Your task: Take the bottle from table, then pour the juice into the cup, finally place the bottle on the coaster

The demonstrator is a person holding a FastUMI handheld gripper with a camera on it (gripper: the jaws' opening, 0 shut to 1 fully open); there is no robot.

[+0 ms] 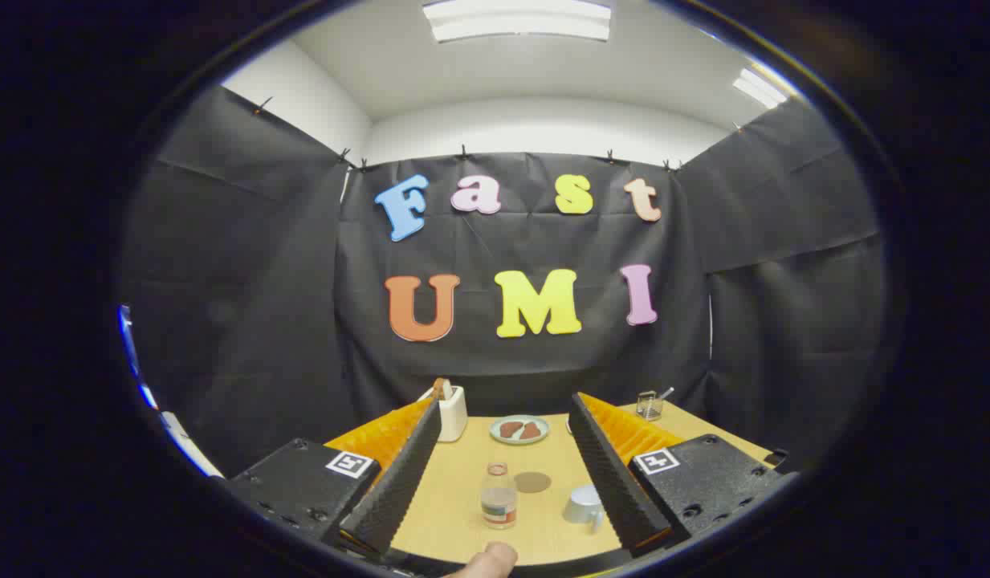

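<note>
gripper view | above near table (462,514) edge | faces booth wall, level

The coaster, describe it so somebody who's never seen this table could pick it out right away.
On the tan table, look between the open gripper fingers, just beyond the small clear bottle. The coaster is the flat brown disc lying there, left of the white cup. Unlike the green plate farther back, it is dark, rimless and bare.

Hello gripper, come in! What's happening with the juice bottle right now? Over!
Gripper open, holding nothing. Bottle upright on table, between the fingers. Coaster just behind it, cup beside. Path clear.
</note>
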